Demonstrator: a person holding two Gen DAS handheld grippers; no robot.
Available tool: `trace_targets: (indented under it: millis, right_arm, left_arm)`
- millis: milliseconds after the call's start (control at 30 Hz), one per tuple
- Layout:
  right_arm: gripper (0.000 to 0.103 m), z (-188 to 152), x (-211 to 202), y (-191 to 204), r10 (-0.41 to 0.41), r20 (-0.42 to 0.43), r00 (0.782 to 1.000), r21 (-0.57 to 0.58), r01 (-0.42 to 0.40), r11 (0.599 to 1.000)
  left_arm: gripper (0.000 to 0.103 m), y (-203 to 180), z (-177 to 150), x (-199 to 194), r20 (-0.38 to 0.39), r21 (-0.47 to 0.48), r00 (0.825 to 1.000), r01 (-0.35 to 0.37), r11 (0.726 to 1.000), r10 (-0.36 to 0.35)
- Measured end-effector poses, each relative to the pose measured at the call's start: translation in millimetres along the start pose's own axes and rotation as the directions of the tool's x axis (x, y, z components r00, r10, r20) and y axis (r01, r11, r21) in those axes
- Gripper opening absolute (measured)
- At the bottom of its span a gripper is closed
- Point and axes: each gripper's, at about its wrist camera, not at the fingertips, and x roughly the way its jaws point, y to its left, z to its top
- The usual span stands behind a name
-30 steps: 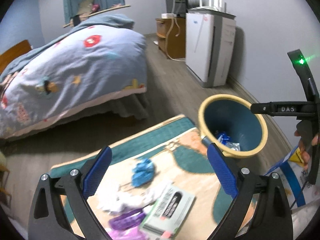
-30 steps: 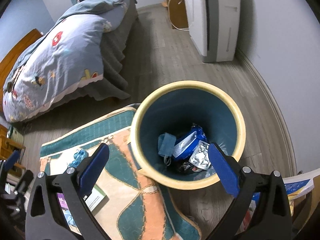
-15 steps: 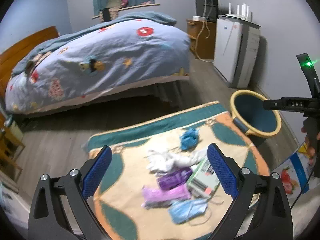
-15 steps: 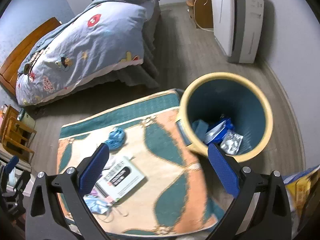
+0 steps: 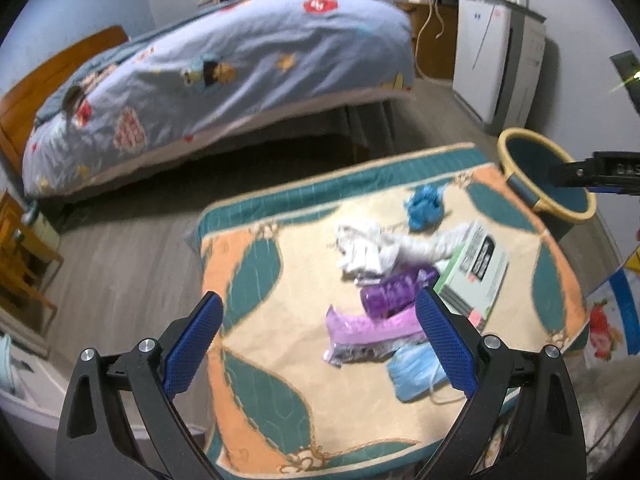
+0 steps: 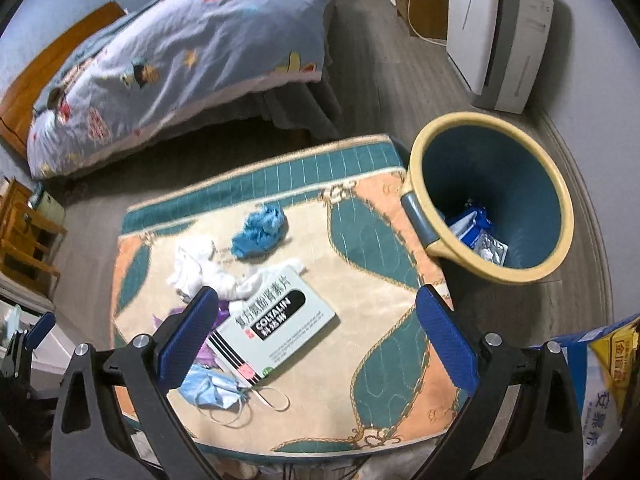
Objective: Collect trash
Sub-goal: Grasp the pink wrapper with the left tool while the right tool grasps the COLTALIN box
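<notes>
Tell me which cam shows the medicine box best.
Right wrist: the medicine box lies face up and unblurred, label readable, one corner behind the right gripper. Left wrist shows the same box smaller, blurred, at an angle.

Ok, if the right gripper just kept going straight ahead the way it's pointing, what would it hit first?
Most likely the medicine box on the rug: it lies nearly centred between the open fingers of the right gripper. Depth is hard to judge through the fisheye.
</notes>
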Motion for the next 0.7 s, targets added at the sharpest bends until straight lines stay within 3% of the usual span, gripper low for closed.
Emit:
trace_targets:
  millis: [133,433,700]
  right_arm:
    - [0.097,-9.4,17.7,4.3,-0.009,-0.044,0.999,0.02,0.009,1.0]
    - [0.097,-39.9,81.6,6.4,0.09,-0.171,0.981,0.227,-0.05,0.973]
    - [0.097,-36.2,106.5,17.7,0.122,-0.201,0.972,0.267,-0.066,0.962]
  left_arm:
    - [0.096,-0.1,-8.0,22.2,-0.055,-0.015,0.998,-0.004,1.0,0.004]
    - [0.096,-2.3,-14.9,53.2,-0.116,0.026,0.992,-0.038,0.999,0.041]
    - [0.096,2.2,-21.9,74.1,-0.157,0.065,0.986,-0.039,0.997,0.049]
